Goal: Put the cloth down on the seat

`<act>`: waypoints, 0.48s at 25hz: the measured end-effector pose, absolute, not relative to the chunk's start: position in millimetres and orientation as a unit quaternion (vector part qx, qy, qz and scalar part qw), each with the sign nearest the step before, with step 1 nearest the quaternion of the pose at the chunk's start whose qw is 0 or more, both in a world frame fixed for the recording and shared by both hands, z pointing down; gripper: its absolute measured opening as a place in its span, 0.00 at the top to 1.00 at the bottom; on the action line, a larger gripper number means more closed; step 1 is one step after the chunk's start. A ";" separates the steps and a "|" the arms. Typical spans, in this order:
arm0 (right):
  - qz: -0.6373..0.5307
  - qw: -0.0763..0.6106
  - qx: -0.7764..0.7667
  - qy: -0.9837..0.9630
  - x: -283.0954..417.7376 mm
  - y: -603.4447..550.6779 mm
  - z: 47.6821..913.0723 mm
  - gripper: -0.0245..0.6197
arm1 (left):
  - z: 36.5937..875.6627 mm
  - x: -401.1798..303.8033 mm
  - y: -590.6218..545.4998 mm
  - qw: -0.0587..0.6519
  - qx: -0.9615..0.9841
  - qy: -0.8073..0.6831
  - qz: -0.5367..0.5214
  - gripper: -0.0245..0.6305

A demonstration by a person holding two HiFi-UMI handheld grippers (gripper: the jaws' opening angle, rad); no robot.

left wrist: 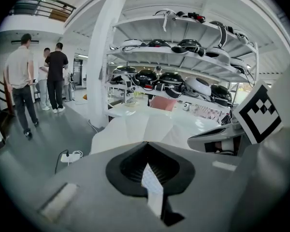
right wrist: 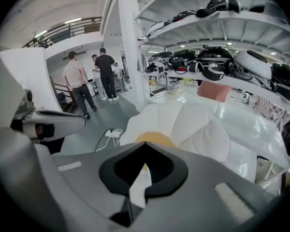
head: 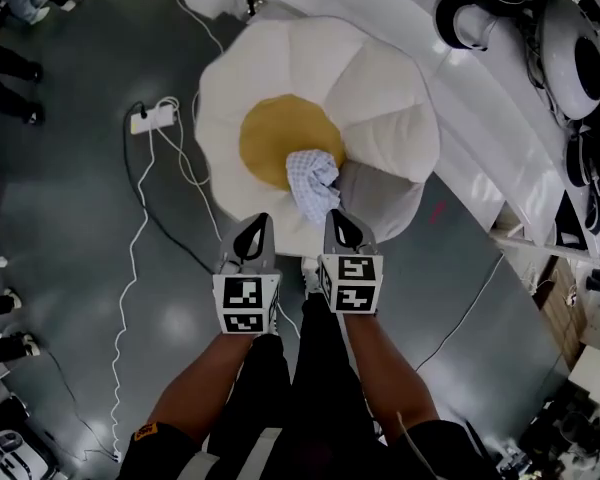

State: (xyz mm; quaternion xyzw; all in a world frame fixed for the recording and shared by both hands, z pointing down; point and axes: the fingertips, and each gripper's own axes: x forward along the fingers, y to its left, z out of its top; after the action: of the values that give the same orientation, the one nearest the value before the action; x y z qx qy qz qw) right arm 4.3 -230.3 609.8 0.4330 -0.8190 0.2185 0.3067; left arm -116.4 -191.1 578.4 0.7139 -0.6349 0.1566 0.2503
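The cloth [head: 312, 180] lies bunched up on the seat [head: 380, 118], at the edge of its yellow middle [head: 270, 138]. The left tool [head: 258, 230] and right tool [head: 340, 224] are both pressed together and pinch nothing. They are side by side near the cloth.

Seen from the head view, two bare forearms reached up from the bottom edge. The left arm [head: 205, 383] came in from 7 o'clock and the right arm [head: 388, 368] from 5 o'clock. Each ended in a grey gripper pointing toward 12 o'clock and angled downward. The left gripper [head: 257, 220] and right gripper [head: 337, 216] sat side by side, close but apart. Both had their jaws closed together. Their marker cubes [head: 246, 304] faced the camera.
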 end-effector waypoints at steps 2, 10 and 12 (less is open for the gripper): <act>0.219 0.298 0.441 -0.818 2.8 -223.9 590.6 0.96 | 564.8 -117.6 -185.5 0.250 0.715 -0.633 0.160 0.96; 0.195 0.255 0.468 -0.823 -2.0 -171.0 504.1 0.96 | 493.9 -113.6 -135.4 0.221 0.744 -0.614 0.146 0.96; 0.186 0.247 0.472 -0.826 -1.7 -154.9 484.9 0.96 | 478.6 -113.3 -117.6 0.215 0.746 -0.611 0.151 0.96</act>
State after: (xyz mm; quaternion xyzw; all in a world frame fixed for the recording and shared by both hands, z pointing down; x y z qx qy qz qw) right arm -1.7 -154.9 484.9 0.4720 -0.8256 0.1858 0.2474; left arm -113.3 -117.6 478.6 0.7464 -0.6114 0.1514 0.2150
